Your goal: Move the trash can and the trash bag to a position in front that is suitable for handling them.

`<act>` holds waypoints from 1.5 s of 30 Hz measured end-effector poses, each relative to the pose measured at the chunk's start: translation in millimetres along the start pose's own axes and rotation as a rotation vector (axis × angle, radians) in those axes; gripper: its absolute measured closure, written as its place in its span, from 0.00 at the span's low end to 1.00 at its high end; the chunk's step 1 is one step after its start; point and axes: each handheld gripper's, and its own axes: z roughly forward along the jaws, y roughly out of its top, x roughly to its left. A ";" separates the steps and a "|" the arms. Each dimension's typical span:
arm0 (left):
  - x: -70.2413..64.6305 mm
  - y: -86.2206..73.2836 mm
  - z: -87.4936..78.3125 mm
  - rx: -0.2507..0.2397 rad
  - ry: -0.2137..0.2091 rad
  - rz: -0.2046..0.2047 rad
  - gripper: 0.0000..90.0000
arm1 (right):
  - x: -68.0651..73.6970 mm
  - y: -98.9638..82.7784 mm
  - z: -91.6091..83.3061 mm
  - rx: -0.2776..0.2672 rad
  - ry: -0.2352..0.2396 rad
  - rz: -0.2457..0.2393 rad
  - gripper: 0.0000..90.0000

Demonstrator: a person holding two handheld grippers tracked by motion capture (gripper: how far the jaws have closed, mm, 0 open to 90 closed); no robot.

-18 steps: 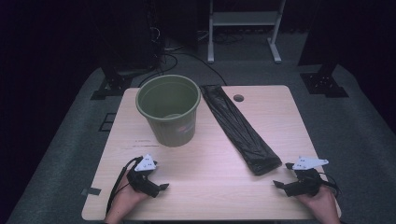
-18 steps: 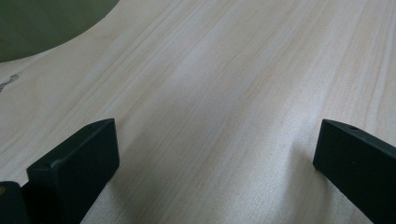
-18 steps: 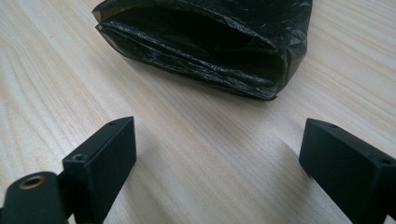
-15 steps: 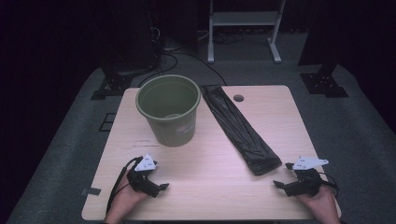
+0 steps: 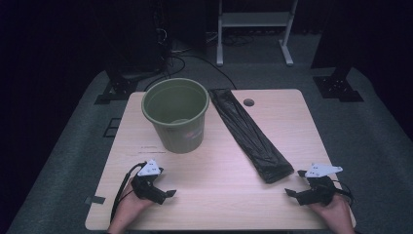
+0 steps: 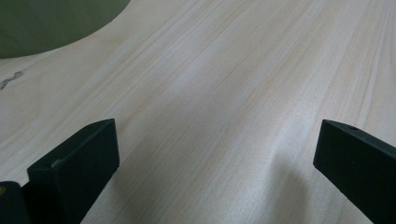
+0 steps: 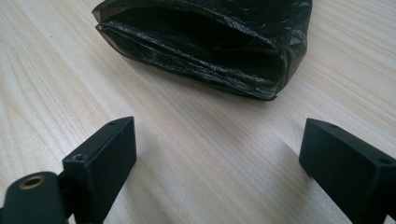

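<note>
Right gripper view: the jaws of the right gripper were seen spread wide, with bare wood between them and nothing pinched. Just ahead of them, the near end of the folded black plastic bag was recorded lying flat on the table, apart from both jaws. In the left gripper view, the jaws of the left gripper were likewise found spread, with nothing between them; a curved edge of the green bucket was noted at the upper left. From the high view, both grippers were observed low over the near edge of the table, the left gripper in front of the bucket, the right gripper near the bag's closest end. The bucket was seen upright; the bag was laid diagonally just beside it.
</note>
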 end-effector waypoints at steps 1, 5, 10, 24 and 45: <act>0.6 0.9 -1.2 -0.005 0.004 0.004 0.00 | 0.0 0.0 0.0 0.000 0.000 0.000 0.11; 3.9 4.0 -7.3 -0.014 0.008 -0.005 0.00 | 0.0 0.0 0.0 0.000 0.000 0.000 0.11; 9.1 11.2 -20.4 -0.050 0.021 -0.027 0.00 | 0.0 0.0 0.0 0.000 0.000 0.000 0.11; 17.4 33.1 -44.9 -0.088 0.037 -0.045 0.00 | 0.0 0.0 0.0 0.000 0.000 0.000 0.11; 28.9 66.2 -71.1 -0.103 0.049 -0.064 0.00 | -0.1 0.0 0.0 0.000 0.000 -0.001 0.11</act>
